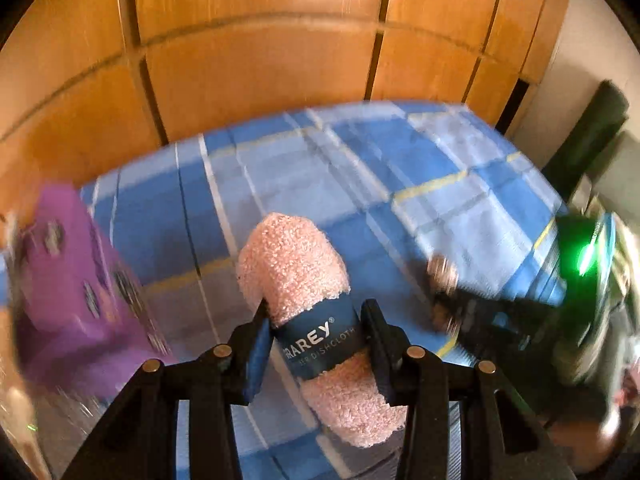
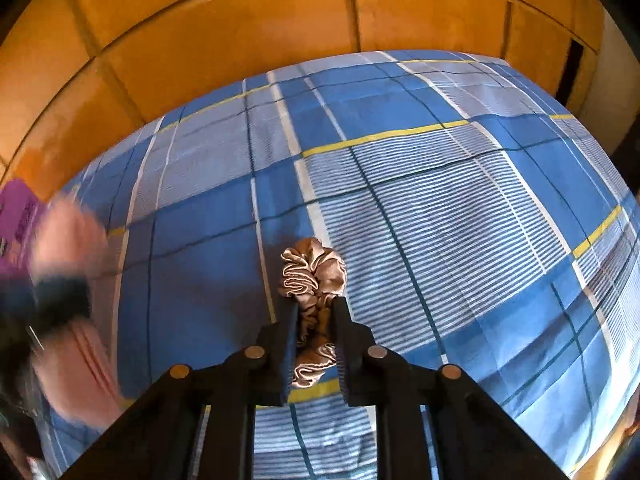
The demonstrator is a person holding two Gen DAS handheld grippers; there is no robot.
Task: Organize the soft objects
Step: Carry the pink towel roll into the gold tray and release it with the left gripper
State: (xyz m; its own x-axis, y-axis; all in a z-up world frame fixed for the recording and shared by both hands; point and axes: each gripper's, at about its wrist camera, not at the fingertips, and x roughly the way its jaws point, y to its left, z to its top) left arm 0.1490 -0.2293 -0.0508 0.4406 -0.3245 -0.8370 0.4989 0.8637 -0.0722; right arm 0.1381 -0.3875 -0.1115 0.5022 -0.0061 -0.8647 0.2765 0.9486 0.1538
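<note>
My left gripper is shut on a rolled pink fluffy dishcloth with a dark blue paper band, held above the blue plaid bedsheet. My right gripper is shut on a brown satin scrunchie, held above the same sheet. In the left wrist view the right gripper shows blurred at the right with the scrunchie. In the right wrist view the left gripper and pink cloth show blurred at the far left.
A purple box with holes stands at the left of the bed; it also shows at the left edge of the right wrist view. Wooden wardrobe doors rise behind the bed. Dark objects stand past the bed's right side.
</note>
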